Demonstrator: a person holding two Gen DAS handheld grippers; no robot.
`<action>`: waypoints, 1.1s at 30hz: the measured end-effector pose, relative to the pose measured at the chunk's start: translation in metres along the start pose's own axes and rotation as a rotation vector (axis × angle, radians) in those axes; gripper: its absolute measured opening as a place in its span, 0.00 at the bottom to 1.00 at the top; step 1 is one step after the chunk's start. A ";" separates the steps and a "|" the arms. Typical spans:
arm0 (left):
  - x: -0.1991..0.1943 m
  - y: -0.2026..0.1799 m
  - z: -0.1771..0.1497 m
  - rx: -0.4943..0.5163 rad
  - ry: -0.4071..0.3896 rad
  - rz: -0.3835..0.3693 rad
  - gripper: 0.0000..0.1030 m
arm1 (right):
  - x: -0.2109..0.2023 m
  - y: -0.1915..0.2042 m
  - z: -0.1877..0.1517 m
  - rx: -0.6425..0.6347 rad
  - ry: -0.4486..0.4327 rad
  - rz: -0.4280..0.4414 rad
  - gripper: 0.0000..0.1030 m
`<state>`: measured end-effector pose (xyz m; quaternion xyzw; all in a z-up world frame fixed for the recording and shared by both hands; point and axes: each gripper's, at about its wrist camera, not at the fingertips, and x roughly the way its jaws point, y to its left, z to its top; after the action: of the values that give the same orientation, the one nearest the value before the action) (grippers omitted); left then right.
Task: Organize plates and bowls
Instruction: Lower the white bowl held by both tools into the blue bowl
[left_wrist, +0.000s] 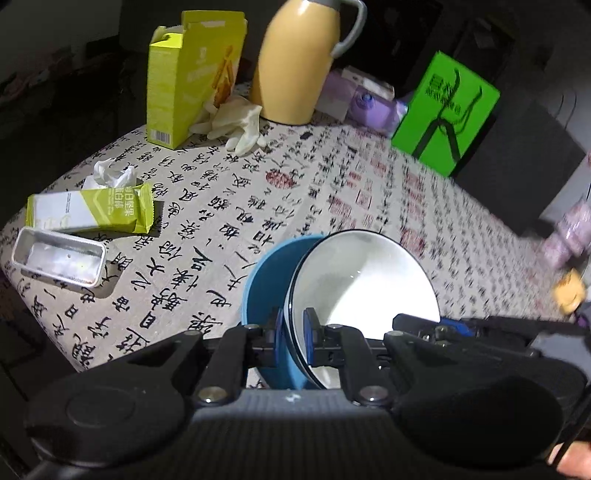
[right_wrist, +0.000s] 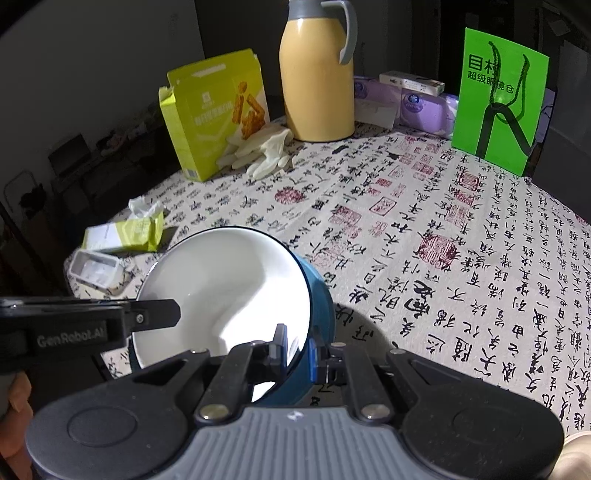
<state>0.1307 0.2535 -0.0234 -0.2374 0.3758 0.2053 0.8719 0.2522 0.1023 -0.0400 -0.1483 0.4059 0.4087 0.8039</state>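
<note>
One bowl (left_wrist: 362, 280), blue outside and white inside with a dark rim, hangs tilted just above the calligraphy tablecloth (left_wrist: 207, 206). My left gripper (left_wrist: 293, 332) is shut on its left rim, one pad inside and one on the blue wall. The right gripper's black frame (left_wrist: 443, 326) shows at the bowl's far side. In the right wrist view the same bowl (right_wrist: 221, 288) fills the lower middle, and my right gripper (right_wrist: 297, 350) is shut on its right rim. The left gripper's finger (right_wrist: 155, 315) reaches in from the left edge over the bowl. The bowl's shadow falls on the cloth beside it.
At the table's back stand a yellow thermos jug (right_wrist: 317, 77), an open yellow-green box (right_wrist: 214, 114) with pale gloves (right_wrist: 266, 151), purple tissue packs (right_wrist: 417, 103) and a green bag (right_wrist: 498, 99). A snack packet (right_wrist: 125, 232) and a small metal tin (right_wrist: 96, 271) lie at the left edge.
</note>
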 end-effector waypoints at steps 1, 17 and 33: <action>0.002 -0.001 0.000 0.014 0.009 0.007 0.12 | 0.001 0.001 0.000 -0.005 0.007 -0.004 0.11; 0.016 -0.011 0.008 0.105 0.083 0.050 0.14 | 0.013 0.001 0.008 -0.049 0.093 -0.006 0.11; 0.017 -0.017 0.008 0.161 0.075 0.094 0.18 | 0.013 0.004 0.007 -0.074 0.093 -0.019 0.08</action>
<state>0.1552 0.2480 -0.0270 -0.1563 0.4341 0.2064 0.8629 0.2577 0.1156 -0.0449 -0.2007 0.4259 0.4084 0.7820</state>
